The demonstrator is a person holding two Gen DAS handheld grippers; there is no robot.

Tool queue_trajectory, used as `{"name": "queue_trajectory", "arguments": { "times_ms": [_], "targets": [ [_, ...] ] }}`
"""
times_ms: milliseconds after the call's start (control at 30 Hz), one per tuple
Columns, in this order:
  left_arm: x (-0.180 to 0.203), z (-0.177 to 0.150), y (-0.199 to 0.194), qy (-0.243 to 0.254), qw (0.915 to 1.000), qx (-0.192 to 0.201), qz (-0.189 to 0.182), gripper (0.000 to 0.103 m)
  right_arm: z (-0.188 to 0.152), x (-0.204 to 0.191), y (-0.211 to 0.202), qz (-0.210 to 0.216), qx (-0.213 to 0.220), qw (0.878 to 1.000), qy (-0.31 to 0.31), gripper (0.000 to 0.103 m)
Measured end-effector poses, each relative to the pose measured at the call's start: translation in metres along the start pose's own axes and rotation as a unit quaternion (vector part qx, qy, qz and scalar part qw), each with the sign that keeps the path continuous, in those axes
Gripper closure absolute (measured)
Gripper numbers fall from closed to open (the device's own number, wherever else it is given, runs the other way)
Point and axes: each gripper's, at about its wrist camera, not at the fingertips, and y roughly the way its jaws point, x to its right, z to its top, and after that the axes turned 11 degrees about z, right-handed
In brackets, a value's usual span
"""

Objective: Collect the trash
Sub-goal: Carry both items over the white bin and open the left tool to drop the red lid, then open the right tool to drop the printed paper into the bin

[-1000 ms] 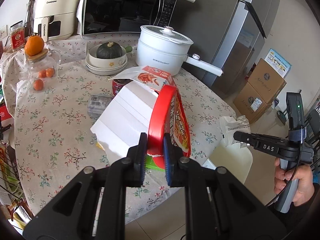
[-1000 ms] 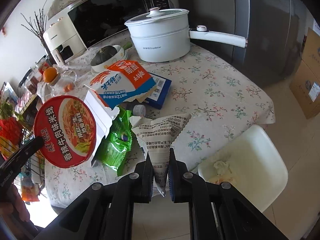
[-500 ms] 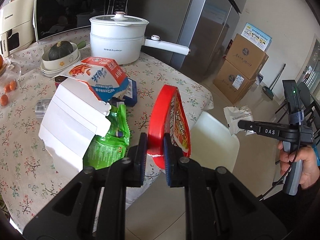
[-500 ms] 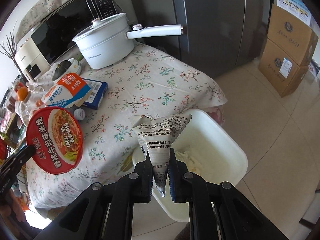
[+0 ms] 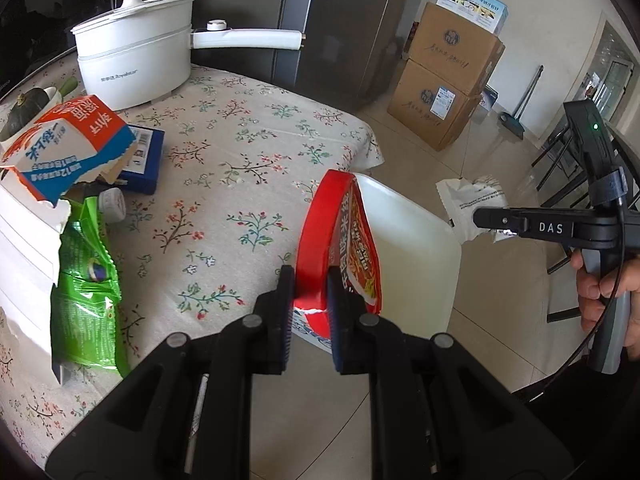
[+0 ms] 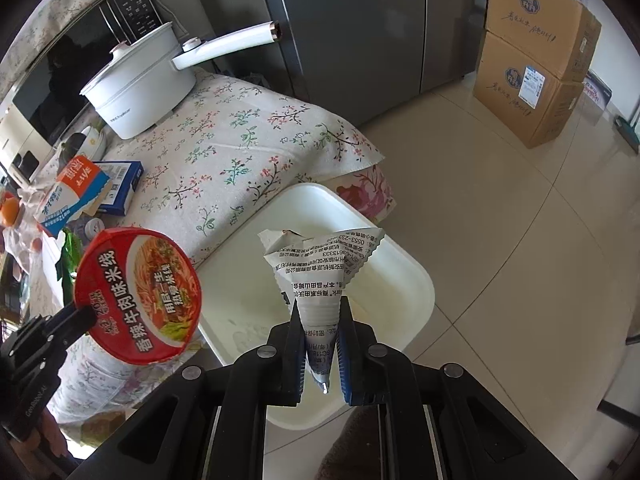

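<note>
My left gripper (image 5: 309, 280) is shut on the rim of a red instant-noodle cup lid (image 5: 340, 240), held edge-on over the near side of a white bin (image 5: 416, 248) beside the table. The lid also shows face-on in the right wrist view (image 6: 138, 294). My right gripper (image 6: 320, 342) is shut on a white printed wrapper (image 6: 320, 268), held above the white bin (image 6: 404, 280). That wrapper (image 5: 472, 200) and the right gripper (image 5: 480, 216) also show in the left wrist view. On the table lie a green packet (image 5: 84, 280), an orange-and-blue carton (image 5: 68, 144) and a blue box (image 5: 144, 160).
A floral-cloth table (image 5: 240, 152) carries a white pot with a long handle (image 5: 136, 64). A grey fridge (image 6: 352, 32) stands behind it. Stacked cardboard boxes (image 6: 532, 56) sit on the tiled floor at the right. A small white cap (image 5: 112, 204) lies by the green packet.
Both grippers have swung right, off the table and over the white bin, still holding the lid and the wrapper. The bin now sits directly under the wrapper.
</note>
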Motion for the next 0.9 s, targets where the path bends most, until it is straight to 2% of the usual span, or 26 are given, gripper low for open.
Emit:
{"name": "queue_trajectory", "arguments": {
  "times_ms": [167,333,467,500,533,567,633,733,900],
  "targets": [
    [0.017,-0.005,0.024,0.027,0.9995,-0.017,0.002,0.086,-0.003,0.011,0.001,-0.005,-0.004,1.0,0.007,0.089],
    [0.028,-0.009,0.036,0.049,0.9986,-0.018,0.001,0.086,-0.006,0.016,0.002,-0.009,-0.01,1.0,0.011,0.089],
    [0.033,-0.011,0.041,0.066,0.9977,-0.008,0.014,0.084,-0.006,0.017,0.003,-0.01,-0.012,1.0,0.013,0.088],
    [0.033,-0.011,0.041,0.069,0.9974,-0.008,0.02,0.08,-0.006,0.017,0.004,-0.011,-0.013,1.0,0.014,0.088],
    [0.031,-0.01,0.042,0.067,0.9974,-0.011,0.022,0.065,-0.006,0.016,0.004,-0.011,-0.014,1.0,0.013,0.088],
    [0.029,-0.009,0.039,0.061,0.9977,-0.011,0.026,0.045,-0.005,0.015,0.005,-0.011,-0.014,1.0,0.013,0.088],
    [0.023,-0.005,0.032,0.045,0.9984,0.002,0.034,0.028,-0.005,0.014,0.007,-0.011,-0.016,1.0,0.012,0.088],
    [0.013,-0.002,0.019,0.034,0.9984,0.011,0.042,0.02,-0.004,0.011,0.009,-0.011,-0.017,1.0,0.011,0.087],
    [-0.007,-0.004,0.005,0.034,0.996,0.015,0.081,0.011,-0.003,0.003,0.019,-0.017,-0.028,0.999,0.006,0.087]
  ]
}}
